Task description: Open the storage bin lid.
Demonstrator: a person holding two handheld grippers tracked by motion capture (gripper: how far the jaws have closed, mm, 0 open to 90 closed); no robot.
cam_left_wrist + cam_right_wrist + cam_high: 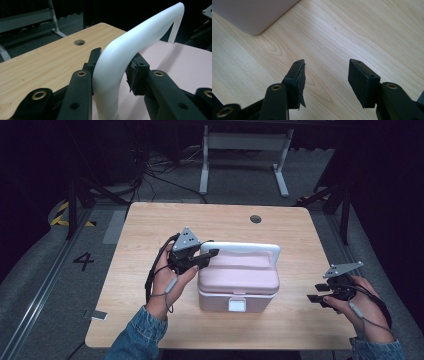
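Pink plastic is what the work is centring on: a lidded box [239, 282] is sitting near the middle of the wooden table [150, 227], its white front latch [237, 304] facing the person and its white carry handle [245, 247] standing upright over the lid. The left gripper [207, 256] is clamping the handle at its left bend, where the bar curves down into the lid; in the left gripper view the two black jaws are pressing on either side of the white handle [117, 62], so the grip is firm and closed on it. Taking the handle at the corner rather than mid-span is probably giving a thicker, less slippery place to hold, and it is leaving the rest of the bar and the latch free. The right gripper [315, 292] is waiting to the right of the box, apart from it, low over the bare wood; its jaws are standing spread with nothing between them, as the right gripper view is showing over the table [362, 30], with a corner of the box [252, 15] ahead. Judging from this, the left hand is steadying or readying to lift the box while the right is keeping itself available, perhaps for the latch.
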